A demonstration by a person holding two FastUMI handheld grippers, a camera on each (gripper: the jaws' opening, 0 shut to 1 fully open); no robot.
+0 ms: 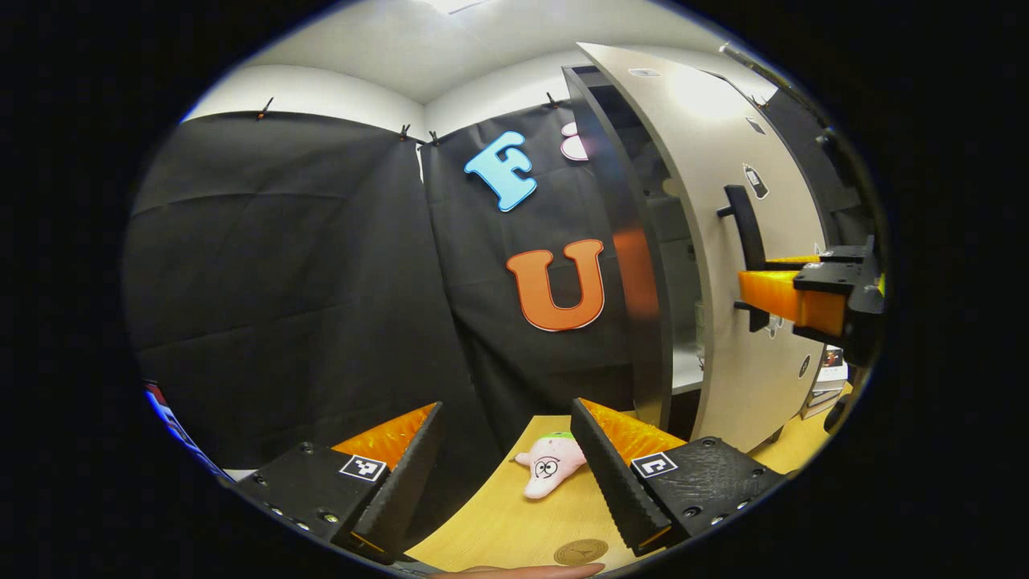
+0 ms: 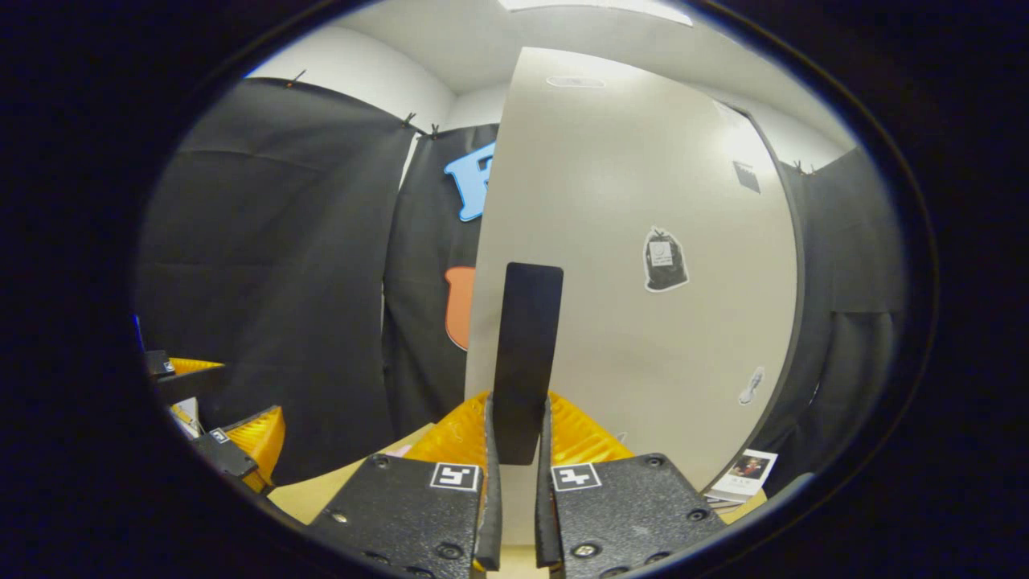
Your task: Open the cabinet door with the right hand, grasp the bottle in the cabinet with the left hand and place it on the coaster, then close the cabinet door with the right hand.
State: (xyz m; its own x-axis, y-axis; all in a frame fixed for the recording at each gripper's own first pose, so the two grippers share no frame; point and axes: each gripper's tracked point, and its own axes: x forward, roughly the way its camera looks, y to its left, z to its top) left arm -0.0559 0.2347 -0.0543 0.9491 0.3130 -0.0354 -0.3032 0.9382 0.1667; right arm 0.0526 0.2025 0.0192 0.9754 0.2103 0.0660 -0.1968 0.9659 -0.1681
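Observation:
The pale cabinet door [image 1: 707, 137] stands partly open, swung out from the dark cabinet frame [image 1: 643, 322]. Through the narrow gap the inside is dim and I cannot make out its contents. My right gripper [image 2: 518, 402] is shut on the door's black vertical handle [image 2: 526, 338]; in the left gripper view that gripper [image 1: 792, 293] clamps the handle [image 1: 748, 233] from the right. My left gripper [image 1: 506, 410] hangs open above the table with nothing between its fingers. A round brown coaster [image 1: 580, 552] lies on the wooden table [image 1: 498, 523] just below it.
A pink star-shaped plush toy [image 1: 551, 462] lies on the table between the coaster and the cabinet. Booklets [image 2: 744, 474] sit low at the door's right side. A person's fingertip [image 1: 522, 571] shows at the bottom edge. Stickers dot the door.

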